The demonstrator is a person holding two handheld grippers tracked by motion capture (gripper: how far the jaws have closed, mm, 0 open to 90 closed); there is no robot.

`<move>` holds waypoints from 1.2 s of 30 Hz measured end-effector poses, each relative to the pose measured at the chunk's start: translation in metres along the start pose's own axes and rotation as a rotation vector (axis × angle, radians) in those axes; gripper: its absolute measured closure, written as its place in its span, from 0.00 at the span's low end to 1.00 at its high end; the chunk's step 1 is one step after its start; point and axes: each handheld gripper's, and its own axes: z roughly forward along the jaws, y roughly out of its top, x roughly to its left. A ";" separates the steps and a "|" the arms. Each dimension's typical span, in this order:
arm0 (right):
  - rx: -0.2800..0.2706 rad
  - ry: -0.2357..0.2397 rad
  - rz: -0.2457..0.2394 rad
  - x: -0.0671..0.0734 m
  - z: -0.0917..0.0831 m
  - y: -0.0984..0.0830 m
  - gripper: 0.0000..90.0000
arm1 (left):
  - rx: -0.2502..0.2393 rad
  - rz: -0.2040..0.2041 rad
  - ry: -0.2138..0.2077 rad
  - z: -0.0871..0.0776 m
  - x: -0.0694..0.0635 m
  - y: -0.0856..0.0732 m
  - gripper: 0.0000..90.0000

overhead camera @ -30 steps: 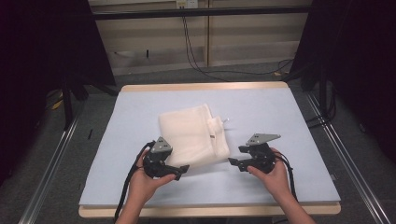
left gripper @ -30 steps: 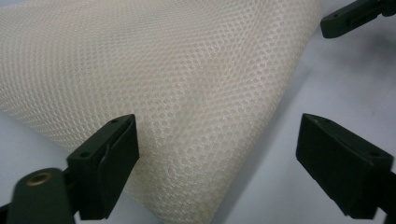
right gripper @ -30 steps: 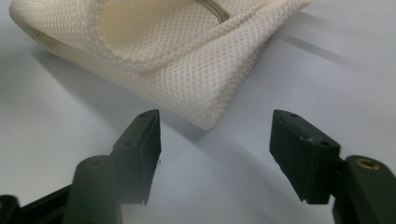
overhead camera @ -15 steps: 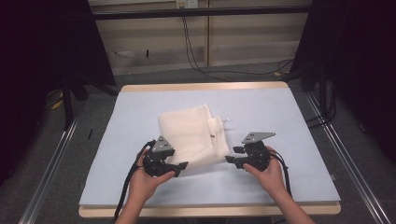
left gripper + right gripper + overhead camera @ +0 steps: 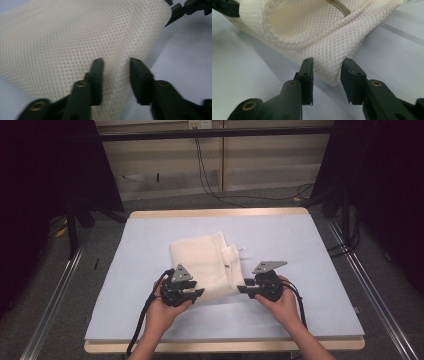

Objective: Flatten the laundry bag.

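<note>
At the mesh bag (image 5: 205, 265), both grippers' jaws have been closing, cloth between

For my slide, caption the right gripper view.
Right claw closing around the near corner of a white mesh bag.

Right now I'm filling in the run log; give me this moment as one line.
left gripper: closing on mesh bag near corner | right gripper: closing on other near corner | bag: flat on table
</note>
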 end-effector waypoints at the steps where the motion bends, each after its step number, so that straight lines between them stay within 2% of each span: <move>1: -0.001 0.001 -0.001 0.000 0.000 0.000 0.72 | 0.002 -0.021 -0.006 -0.002 0.003 -0.001 0.84; 6: 0.006 0.001 -0.019 0.002 0.001 0.000 0.80 | -0.031 -0.074 -0.005 -0.010 0.010 -0.005 0.90; 8: 0.006 0.018 -0.025 0.002 0.002 -0.001 0.85 | -0.057 -0.117 -0.015 -0.015 0.015 -0.007 0.90; 15: 0.020 0.019 -0.038 0.002 0.003 0.001 0.91 | -0.084 -0.161 -0.018 -0.024 0.023 -0.013 0.92; 19: 0.029 0.007 -0.041 0.002 0.003 0.002 0.93 | -0.107 -0.193 -0.002 -0.032 0.029 -0.017 0.92; 21: 0.025 0.010 -0.043 0.001 0.003 0.002 0.93 | -0.108 -0.200 0.002 -0.034 0.031 -0.018 0.93; 24: 0.037 -0.018 -0.057 0.001 0.003 0.003 0.94 | -0.122 -0.220 0.008 -0.038 0.036 -0.021 0.93; 32: 0.035 -0.035 -0.056 -0.004 -0.001 0.003 0.94 | -0.151 -0.262 0.029 -0.044 0.043 -0.026 0.93; 36: 0.034 -0.054 -0.050 -0.005 -0.003 0.002 0.94 | -0.143 -0.256 0.025 -0.042 0.046 -0.028 0.93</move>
